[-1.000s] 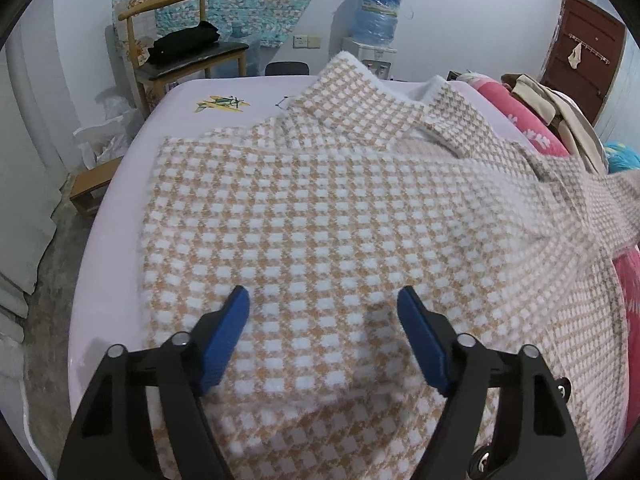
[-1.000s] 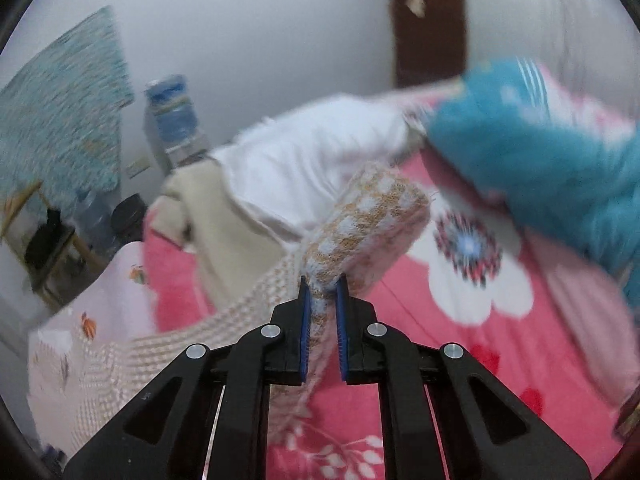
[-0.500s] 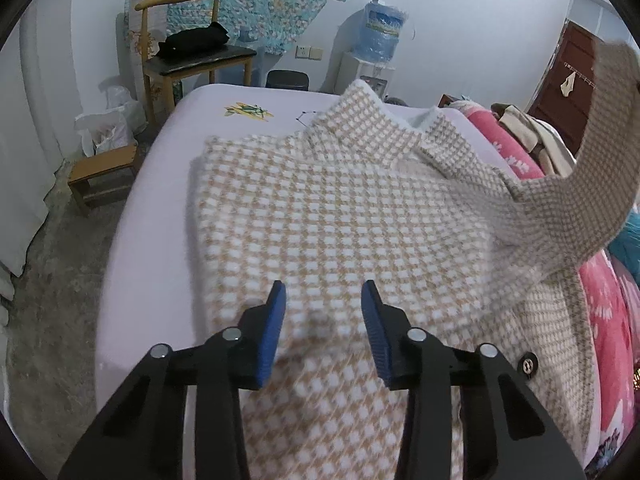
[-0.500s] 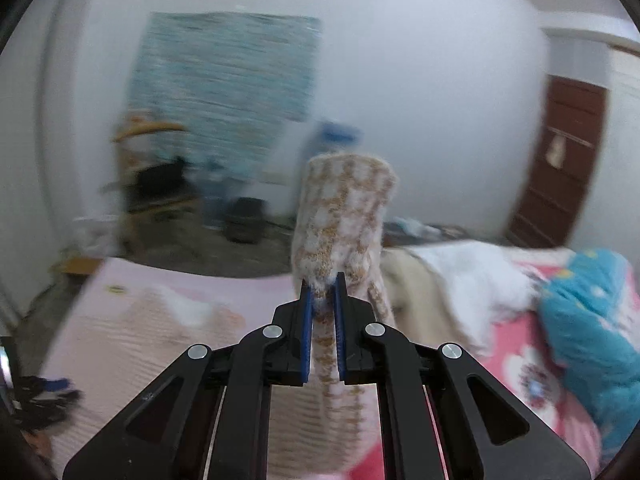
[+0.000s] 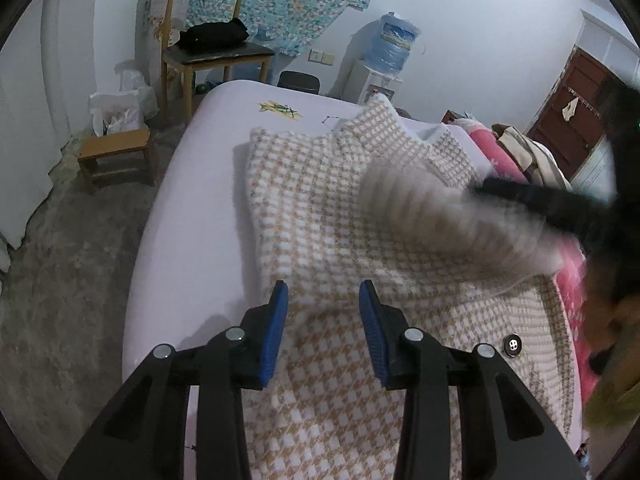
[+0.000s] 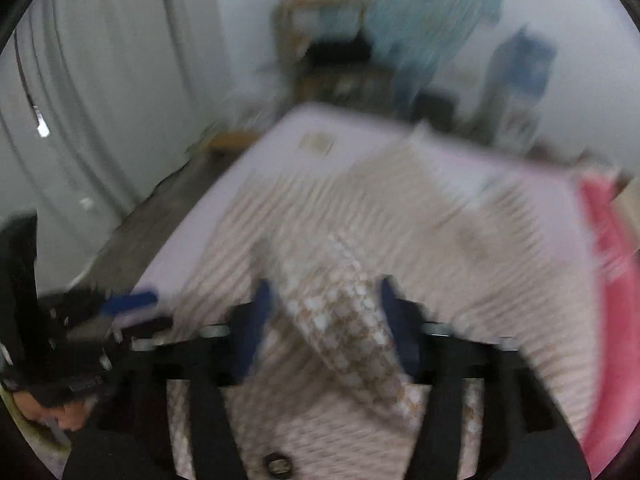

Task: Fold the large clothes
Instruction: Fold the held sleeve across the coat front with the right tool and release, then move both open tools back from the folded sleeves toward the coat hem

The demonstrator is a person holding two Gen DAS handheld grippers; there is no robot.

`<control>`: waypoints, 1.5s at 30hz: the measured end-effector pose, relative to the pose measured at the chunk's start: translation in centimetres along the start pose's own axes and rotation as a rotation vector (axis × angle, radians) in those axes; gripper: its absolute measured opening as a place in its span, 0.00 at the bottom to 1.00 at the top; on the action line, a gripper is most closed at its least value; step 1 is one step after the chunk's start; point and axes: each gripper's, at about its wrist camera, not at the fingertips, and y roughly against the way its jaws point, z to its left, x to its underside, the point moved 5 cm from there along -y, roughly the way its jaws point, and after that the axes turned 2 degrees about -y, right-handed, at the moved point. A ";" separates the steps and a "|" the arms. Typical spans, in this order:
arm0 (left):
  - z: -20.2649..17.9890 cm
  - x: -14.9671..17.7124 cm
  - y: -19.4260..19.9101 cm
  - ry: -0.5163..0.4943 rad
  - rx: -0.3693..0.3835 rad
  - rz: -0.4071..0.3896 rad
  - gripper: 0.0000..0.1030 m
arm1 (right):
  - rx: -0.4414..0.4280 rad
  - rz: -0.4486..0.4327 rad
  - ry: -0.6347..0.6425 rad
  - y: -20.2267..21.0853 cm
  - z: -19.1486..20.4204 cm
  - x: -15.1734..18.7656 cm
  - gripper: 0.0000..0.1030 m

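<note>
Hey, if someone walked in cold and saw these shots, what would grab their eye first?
The big tan-and-white houndstooth knit cardigan spread across the pale lilac bed dominates both views. Next is its blurred sleeve, swung over the body, lying between the open right tongs. The open left tongs hover at the cardigan's near-left edge, and a bright pink floral blanket flanks the right side.

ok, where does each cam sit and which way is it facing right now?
Left wrist: on the left gripper, looking along its open fingers over the houndstooth coat on the bed toward the chair; the right gripper blurs in from the right.
Right wrist: on the right gripper, fingers apart around the coat's sleeve, facing the same wall; the left gripper shows lower left.
Shared: coat, bed, chair, water dispenser.
</note>
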 end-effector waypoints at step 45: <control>1.3 -7.7 -8.3 -0.001 -0.054 0.122 0.05 | 0.056 -0.136 -0.559 8.2 -24.7 10.7 0.72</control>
